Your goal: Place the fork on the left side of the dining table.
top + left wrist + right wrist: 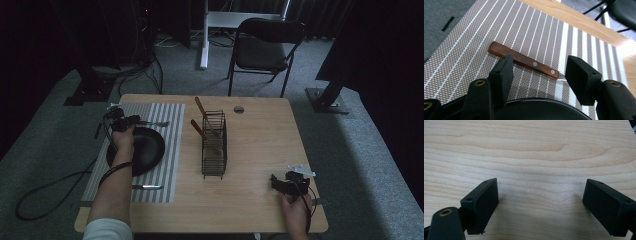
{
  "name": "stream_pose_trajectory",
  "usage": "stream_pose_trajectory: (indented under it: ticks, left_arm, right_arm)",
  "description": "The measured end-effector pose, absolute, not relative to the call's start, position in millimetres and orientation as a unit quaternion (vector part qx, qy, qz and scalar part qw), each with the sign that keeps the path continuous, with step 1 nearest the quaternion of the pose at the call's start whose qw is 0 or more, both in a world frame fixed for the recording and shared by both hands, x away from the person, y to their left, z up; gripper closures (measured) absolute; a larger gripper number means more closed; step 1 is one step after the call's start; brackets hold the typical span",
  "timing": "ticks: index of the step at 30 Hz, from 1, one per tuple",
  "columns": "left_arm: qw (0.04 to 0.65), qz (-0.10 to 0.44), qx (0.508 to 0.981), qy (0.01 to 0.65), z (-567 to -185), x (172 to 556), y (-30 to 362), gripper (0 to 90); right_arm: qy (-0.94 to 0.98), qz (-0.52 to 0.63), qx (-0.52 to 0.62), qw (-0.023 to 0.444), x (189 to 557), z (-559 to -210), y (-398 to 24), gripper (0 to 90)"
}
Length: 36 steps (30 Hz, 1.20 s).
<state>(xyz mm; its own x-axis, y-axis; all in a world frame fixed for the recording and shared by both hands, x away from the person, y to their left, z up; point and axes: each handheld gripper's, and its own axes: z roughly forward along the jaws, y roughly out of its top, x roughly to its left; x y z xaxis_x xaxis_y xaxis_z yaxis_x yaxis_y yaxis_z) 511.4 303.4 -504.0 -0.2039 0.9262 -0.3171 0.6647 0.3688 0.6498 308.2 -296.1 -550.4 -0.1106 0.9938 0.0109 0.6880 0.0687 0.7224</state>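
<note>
Outstretched, left hand-held gripper (537,72) overhangs fork (524,60).

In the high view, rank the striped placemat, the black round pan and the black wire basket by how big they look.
Largest to smallest:
1. striped grey placemat
2. black round pan
3. black wire basket; close to the pan, so unsure.

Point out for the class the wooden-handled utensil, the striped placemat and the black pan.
wooden-handled utensil (524,60): left gripper view, middle of its brown riveted handle.
striped placemat (529,27): left gripper view, bare woven stripes beyond the handle.
black pan (150,145): high view, its dark inner surface.
</note>
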Motion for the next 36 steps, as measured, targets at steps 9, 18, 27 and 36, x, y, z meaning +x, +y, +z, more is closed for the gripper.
stream_pose_trajectory:
  ticks: [9,18,27,36]
  left_arm:
    - [0.337,0.216,0.535,0.743,-508.8,489.9,295.9,29.7]
    - [0.353,0.225,0.571,0.706,-495.6,463.7,282.7,29.6]
    - [0.328,0.25,0.607,0.68,-488.3,445.5,278.8,29.6]
    - [0.329,0.258,0.625,0.659,-484.8,429.7,281.3,29.6]
  right_arm:
    - [0.684,0.296,0.615,0.258,308.2,-550.4,-296.1,13.0]
    - [0.684,0.296,0.615,0.258,308.3,-550.4,-296.1,12.9]
    - [0.684,0.296,0.615,0.258,308.3,-550.4,-296.1,12.9]
    - [0.684,0.296,0.615,0.258,308.3,-550.4,-296.1,12.9]
